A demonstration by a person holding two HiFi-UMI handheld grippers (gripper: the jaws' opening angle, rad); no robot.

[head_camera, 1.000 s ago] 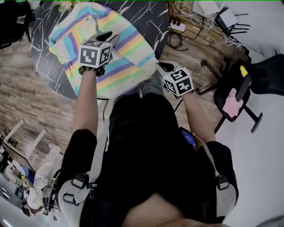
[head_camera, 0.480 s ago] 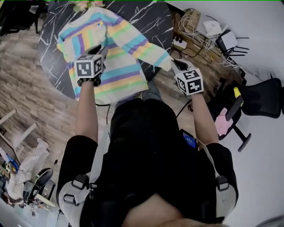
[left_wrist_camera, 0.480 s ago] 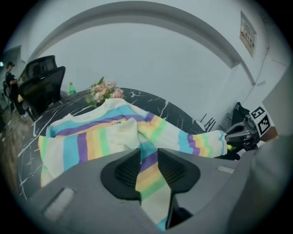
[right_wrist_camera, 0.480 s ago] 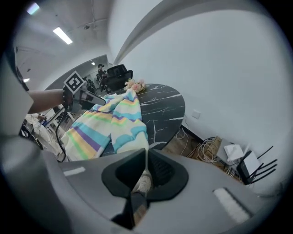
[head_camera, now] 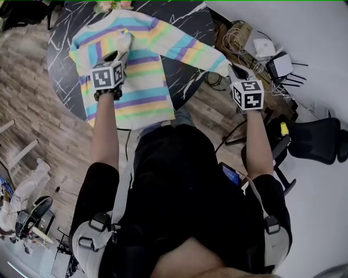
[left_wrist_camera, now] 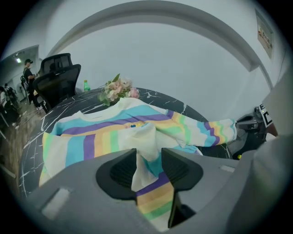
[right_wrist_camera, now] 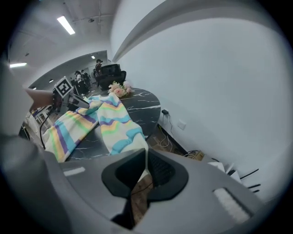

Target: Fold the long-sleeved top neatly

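Note:
A pastel-striped long-sleeved top (head_camera: 133,81) lies flat on a round black marble table (head_camera: 185,21). My left gripper (head_camera: 115,54) hovers over its chest. The left sleeve's cuff (left_wrist_camera: 145,151) hangs between the jaws, which have just been opening and stand apart around it (left_wrist_camera: 149,167). My right gripper (head_camera: 235,68) is shut on the right sleeve's cuff (right_wrist_camera: 137,153). It holds the right sleeve (head_camera: 185,49) stretched out sideways past the table's right edge. The right gripper view shows this sleeve (right_wrist_camera: 119,125) running back to the table, with the left gripper (right_wrist_camera: 68,98) beyond it.
A bunch of flowers (head_camera: 111,5) sits at the table's far edge and a green bottle (left_wrist_camera: 85,85) beside it. Cables and a power strip (head_camera: 239,38) lie on the floor at right, near a white router (head_camera: 283,65). A black office chair (head_camera: 310,138) stands to my right.
My right gripper has swung out to the right with the cuff, drawing the sleeve straight. My left gripper has carried the other cuff farther in over the top's chest.

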